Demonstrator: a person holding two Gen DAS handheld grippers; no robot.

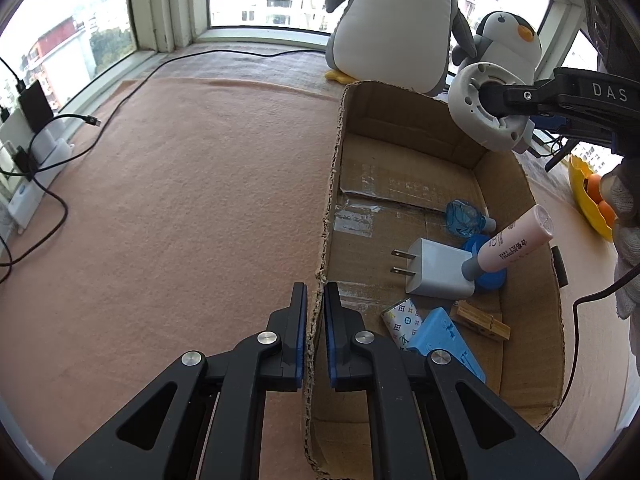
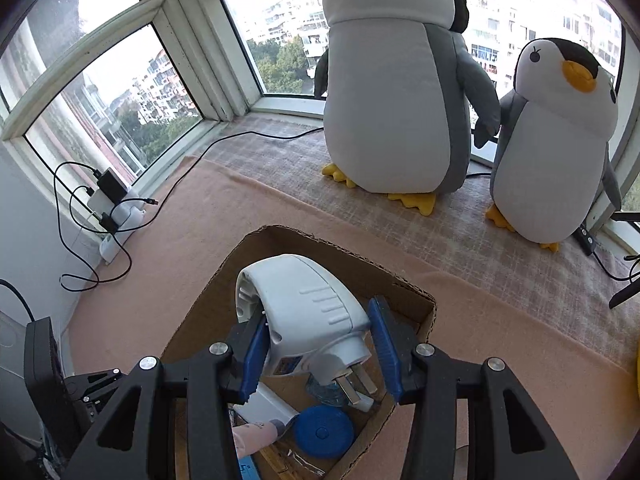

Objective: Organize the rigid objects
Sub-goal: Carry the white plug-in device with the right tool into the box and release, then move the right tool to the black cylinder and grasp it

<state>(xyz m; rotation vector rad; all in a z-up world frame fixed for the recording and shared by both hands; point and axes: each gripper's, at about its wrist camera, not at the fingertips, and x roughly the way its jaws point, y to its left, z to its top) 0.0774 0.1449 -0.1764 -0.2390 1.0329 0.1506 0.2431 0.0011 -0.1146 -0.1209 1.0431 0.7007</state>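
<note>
A cardboard box [image 1: 400, 160] lies open on the pink blanket. My left gripper [image 1: 316, 296] is shut on the box's near left wall. My right gripper [image 2: 320, 340] is shut on a white plug adapter [image 2: 304, 308] and holds it above the box [image 2: 216, 304]; it also shows in the left wrist view [image 1: 486, 108]. Inside the box lie a white charger [image 1: 436, 270], a pink tube [image 1: 516, 240], a blue round lid [image 1: 490, 274], a small blue bottle [image 1: 464, 216], a wooden clothespin [image 1: 484, 322], a blue block [image 1: 448, 334] and a patterned packet [image 1: 402, 322].
Two plush penguins [image 2: 396, 80] [image 2: 556, 140] stand by the window behind the box. Chargers and black cables [image 1: 36, 148] lie at the left wall. A yellow bowl with oranges [image 1: 588, 196] sits at the right. The pink blanket [image 1: 180, 200] covers the surface.
</note>
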